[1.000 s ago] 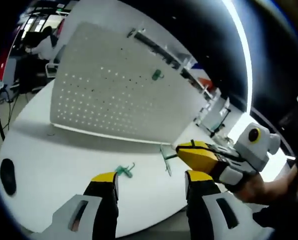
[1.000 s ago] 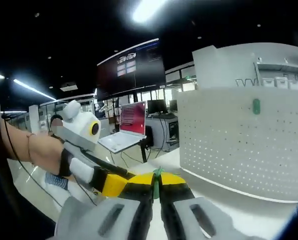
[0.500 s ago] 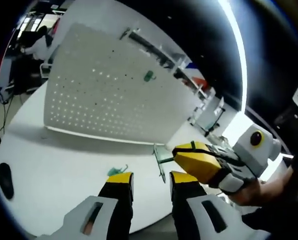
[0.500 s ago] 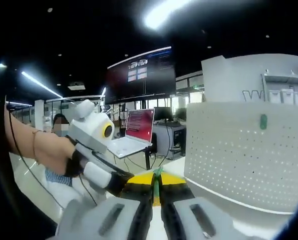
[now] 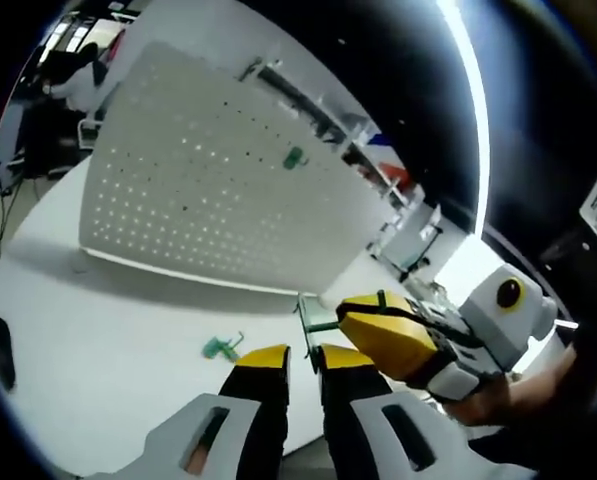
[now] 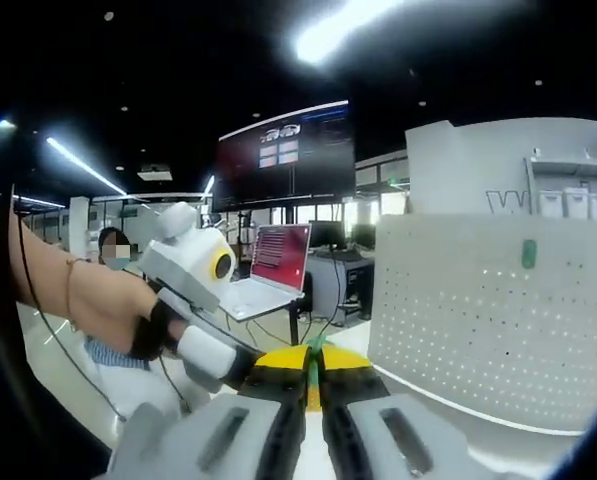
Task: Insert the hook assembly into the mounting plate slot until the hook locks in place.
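1. Near the front edge of the white desk, the right gripper is clamped on a green hook assembly, whose green sliver shows between its nearly touching yellow tips. In the left gripper view that same gripper comes in from the right, with a thin green wire piece sticking out of its tips.
2. Beside it, the left gripper has its jaws drawn almost together with only a thin gap; I see nothing between them, so it looks clenched on air.
3. Standing upright towards the desk's far edge, the perforated mounting plate already carries one green hook high up. Another green hook lies loose on the desk surface, between the plate's foot and the front edge.
4. Risks, as I judge them: the held hook is pinched by a narrow part and could swivel on the approach, so its prongs miss the slots. Pushing hard one-handed could tip or slide the plate. Both grippers sit close together and might collide.
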Motion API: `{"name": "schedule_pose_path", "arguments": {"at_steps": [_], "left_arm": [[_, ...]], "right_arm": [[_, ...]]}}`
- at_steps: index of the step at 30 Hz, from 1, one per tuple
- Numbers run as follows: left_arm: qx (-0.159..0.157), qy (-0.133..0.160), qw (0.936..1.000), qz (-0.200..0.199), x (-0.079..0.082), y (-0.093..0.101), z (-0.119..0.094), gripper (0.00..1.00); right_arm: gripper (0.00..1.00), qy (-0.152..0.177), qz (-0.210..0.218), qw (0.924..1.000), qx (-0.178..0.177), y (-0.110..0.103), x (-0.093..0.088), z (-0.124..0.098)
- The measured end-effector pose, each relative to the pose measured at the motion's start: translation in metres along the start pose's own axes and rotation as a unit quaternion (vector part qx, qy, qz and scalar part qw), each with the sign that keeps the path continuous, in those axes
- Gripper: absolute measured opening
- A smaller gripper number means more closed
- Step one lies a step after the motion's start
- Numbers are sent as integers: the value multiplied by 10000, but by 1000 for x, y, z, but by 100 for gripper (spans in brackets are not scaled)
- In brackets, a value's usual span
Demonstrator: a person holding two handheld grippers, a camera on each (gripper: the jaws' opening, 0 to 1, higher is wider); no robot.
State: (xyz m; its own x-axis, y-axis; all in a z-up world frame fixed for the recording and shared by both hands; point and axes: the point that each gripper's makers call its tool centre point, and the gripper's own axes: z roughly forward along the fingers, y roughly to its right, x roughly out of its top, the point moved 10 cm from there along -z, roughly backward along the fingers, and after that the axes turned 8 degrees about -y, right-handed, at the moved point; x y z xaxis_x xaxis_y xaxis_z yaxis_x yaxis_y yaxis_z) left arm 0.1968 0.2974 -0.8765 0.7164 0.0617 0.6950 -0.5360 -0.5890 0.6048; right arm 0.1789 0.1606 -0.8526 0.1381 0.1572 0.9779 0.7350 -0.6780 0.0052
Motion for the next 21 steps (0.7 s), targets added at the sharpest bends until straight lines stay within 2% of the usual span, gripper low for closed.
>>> {"name": "schedule_pose_path", "arguments": {"at_steps": [4,21], "left_arm": [[-99,19,9999,-98,-2,0,1,5],[-153,44,9993,-345,-4,1,0,3]], "right_arm": [[0,-18,-2,10000,-12,0,-2,0],[0,-32,-201,9998,-59,-5,-2,-1]]}}
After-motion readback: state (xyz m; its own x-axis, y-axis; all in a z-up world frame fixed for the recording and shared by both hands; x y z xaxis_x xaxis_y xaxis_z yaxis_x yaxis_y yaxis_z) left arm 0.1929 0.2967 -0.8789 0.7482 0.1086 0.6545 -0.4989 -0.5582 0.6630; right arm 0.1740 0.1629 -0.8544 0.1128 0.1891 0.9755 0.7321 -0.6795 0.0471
